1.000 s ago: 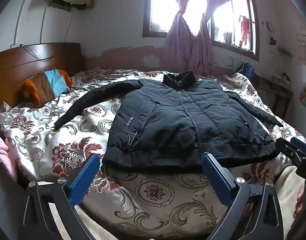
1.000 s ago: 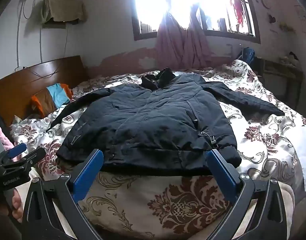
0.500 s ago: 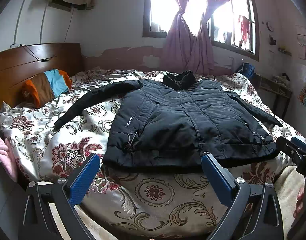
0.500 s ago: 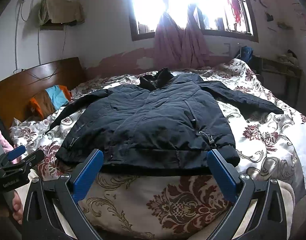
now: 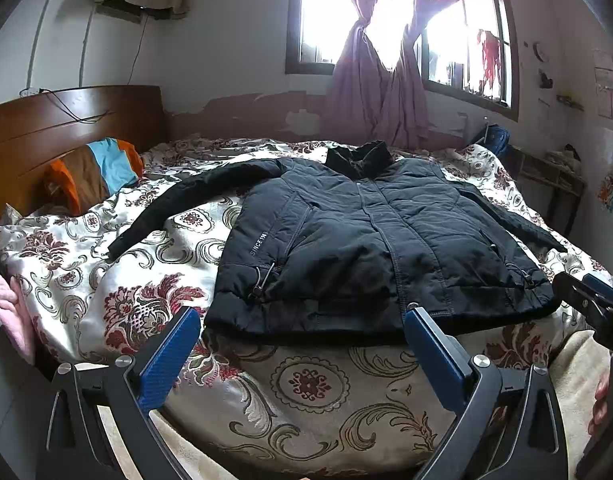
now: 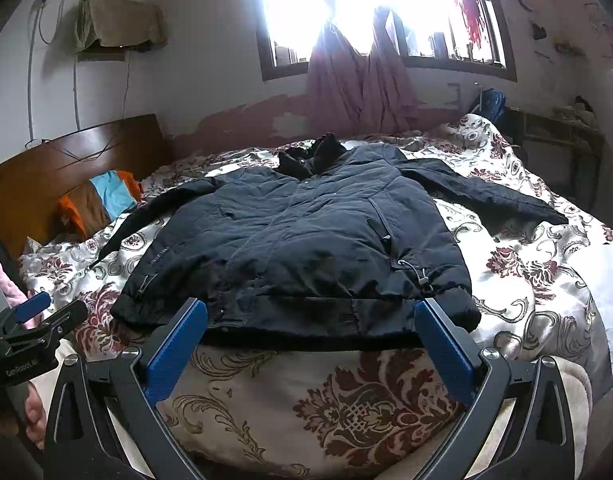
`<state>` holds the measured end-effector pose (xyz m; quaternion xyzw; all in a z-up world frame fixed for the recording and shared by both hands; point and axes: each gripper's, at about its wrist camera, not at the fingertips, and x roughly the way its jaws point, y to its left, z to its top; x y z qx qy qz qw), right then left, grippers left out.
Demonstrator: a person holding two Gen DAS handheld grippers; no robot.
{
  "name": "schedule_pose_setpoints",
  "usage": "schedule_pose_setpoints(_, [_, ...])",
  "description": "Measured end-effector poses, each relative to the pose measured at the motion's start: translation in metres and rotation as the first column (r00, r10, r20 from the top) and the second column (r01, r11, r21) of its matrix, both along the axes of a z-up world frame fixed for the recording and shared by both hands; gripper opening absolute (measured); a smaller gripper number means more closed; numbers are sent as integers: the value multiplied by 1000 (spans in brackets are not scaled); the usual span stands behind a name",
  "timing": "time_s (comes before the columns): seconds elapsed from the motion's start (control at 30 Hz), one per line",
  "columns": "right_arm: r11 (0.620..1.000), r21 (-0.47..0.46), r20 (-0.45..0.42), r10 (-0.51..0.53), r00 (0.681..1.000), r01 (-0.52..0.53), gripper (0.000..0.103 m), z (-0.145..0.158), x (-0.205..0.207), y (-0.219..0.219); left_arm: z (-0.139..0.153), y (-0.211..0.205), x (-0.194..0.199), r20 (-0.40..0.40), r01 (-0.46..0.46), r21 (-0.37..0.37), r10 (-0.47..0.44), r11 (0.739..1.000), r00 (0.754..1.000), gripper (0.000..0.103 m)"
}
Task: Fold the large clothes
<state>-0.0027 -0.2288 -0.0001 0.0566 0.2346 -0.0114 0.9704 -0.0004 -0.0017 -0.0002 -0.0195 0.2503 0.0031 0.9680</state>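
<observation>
- Two grippers hover at the near edge of the bed, both empty: the left gripper has its blue jaws spread wide with nothing between them, and the right gripper stands just as wide open, holding nothing.
- One dark jacket lies face up across the middle of the frame on the flowered bedspread, zip closed, collar toward the window at the top, hem at the near edge just past the jaws.
- Both sleeves are spread out to the sides, the left sleeve running toward the middle left of the frame and the right sleeve toward the middle right. I judge it was laid flat like this so the folding can start from the sleeves.
- Each gripper sits in front of one half of the hem, which looks like a ready stance; no fold is made yet.
- No basket or box is in sight. A striped pillow rests against the wooden headboard at the left, well apart from the jacket.
- Fingers of a hand show at the lower left of the right wrist view.
</observation>
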Motion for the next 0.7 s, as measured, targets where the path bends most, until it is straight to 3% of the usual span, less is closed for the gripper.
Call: schedule_pose_setpoints(0.7, [1000,7,-6,-1,1000,1,102,-3,1,-1,1,-2,-1,-4,-1,0,1,1000,1000,103])
